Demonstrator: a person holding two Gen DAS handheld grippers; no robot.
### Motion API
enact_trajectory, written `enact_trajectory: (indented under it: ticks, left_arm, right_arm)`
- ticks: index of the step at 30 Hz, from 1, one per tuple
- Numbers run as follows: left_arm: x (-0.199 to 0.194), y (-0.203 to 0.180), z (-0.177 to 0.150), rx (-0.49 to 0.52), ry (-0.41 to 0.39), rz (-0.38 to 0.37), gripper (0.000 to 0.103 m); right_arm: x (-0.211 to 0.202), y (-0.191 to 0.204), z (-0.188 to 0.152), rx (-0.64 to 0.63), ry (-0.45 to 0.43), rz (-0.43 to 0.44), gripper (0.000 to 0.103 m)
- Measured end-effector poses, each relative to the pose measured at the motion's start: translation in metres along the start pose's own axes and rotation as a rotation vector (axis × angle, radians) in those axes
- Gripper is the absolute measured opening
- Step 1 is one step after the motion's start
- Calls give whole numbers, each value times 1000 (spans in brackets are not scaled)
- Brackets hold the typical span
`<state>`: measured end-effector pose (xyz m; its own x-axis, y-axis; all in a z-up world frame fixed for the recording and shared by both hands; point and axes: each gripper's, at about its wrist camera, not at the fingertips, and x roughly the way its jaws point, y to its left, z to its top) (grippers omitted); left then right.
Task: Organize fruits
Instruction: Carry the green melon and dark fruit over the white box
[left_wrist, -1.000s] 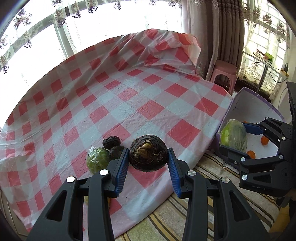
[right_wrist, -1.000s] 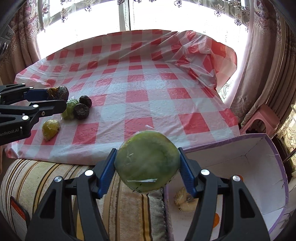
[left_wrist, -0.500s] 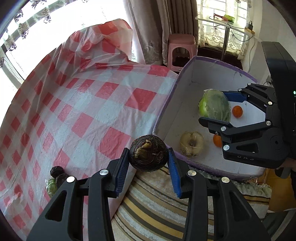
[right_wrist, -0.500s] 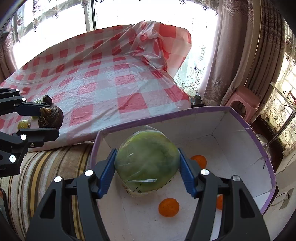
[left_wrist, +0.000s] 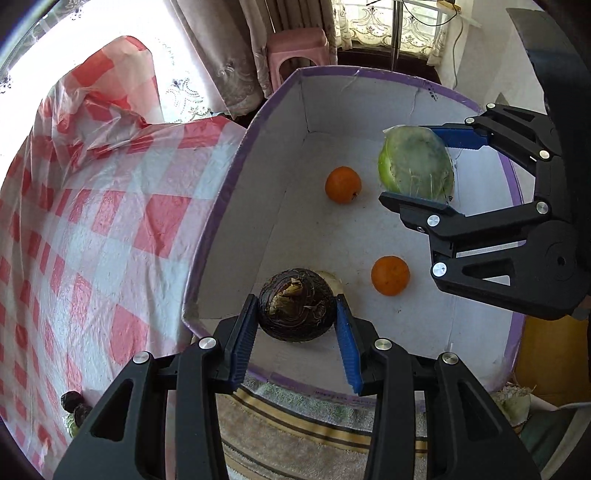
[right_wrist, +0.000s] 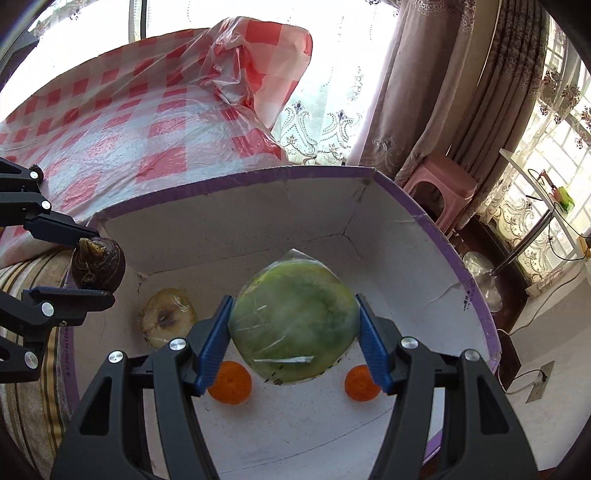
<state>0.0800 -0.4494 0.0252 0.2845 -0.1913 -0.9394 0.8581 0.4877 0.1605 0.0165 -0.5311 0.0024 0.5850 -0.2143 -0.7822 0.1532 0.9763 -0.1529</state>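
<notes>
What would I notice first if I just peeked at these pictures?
Probably the big green wrapped melon, squeezed in the right tool over the white box. Next, the dark brown fruit gripped by the left tool at the box's near edge. Two bright oranges lie on the box floor.

Two round orange citrus fruits lie on the floor of the white cardboard box with the purple rim (left_wrist: 236, 162): one (left_wrist: 342, 184) toward its far wall, one (left_wrist: 390, 275) nearer its front edge. One pale, plastic-wrapped apple (right_wrist: 167, 322) sits in the box's left front corner. One large green melon half in clear film (right_wrist: 293, 325) hangs over the box floor. One dark brown, rough-skinned round fruit (left_wrist: 296, 305) hangs above the box's front left rim. At the red-and-white checked plastic tablecloth's (left_wrist: 110, 206) near edge lie two small dark wrinkled fruits (left_wrist: 75, 404) and one green fruit (left_wrist: 73, 428), mostly hidden. Two black two-finger grippers with blue pads are in view, one (left_wrist: 295, 334) on the left, one (right_wrist: 293, 341) on the right.
</notes>
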Motion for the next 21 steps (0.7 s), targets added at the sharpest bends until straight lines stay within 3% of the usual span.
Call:
enact_trajectory:
  ticks: [7,21]
  left_arm:
    - [29,-23,7,123,72,-13,40]
    - [62,-21,-5,156,185,-39,40]
  right_arm:
    - [19,-2,-10,-31,63,-15,64]
    - [34,-6,-21,-81,118,-28,64]
